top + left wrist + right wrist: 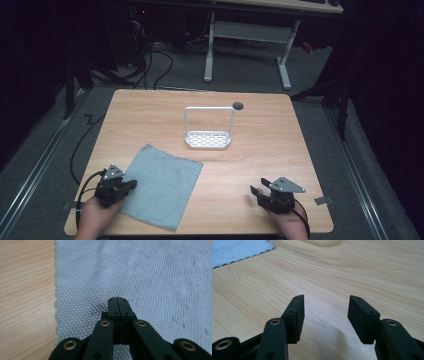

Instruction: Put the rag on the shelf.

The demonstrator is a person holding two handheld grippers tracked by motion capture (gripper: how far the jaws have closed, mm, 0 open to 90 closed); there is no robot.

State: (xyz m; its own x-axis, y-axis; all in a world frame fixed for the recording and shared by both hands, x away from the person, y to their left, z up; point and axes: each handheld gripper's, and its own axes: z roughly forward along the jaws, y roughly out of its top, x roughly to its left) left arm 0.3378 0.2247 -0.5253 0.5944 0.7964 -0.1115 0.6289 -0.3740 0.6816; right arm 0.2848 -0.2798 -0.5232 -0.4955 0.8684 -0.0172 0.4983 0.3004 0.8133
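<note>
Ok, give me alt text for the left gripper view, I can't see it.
The left claw, jaws pressed together, points down at a grey-blue waffle-textured cloth lying flat. Light wooden table shows along the cloth's scalloped left edge.

Grey cloth [160, 186]: textured weave, scalloped edges, spread flat at the near left of the counter [280, 150], turned at an angle. White rack [208, 138]: perforated base, tall upright loop handle, standing at the counter's centre, apart from the cloth.

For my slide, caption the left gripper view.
Left gripper, jaws shut, poised over grey cloth on wooden table.
</note>
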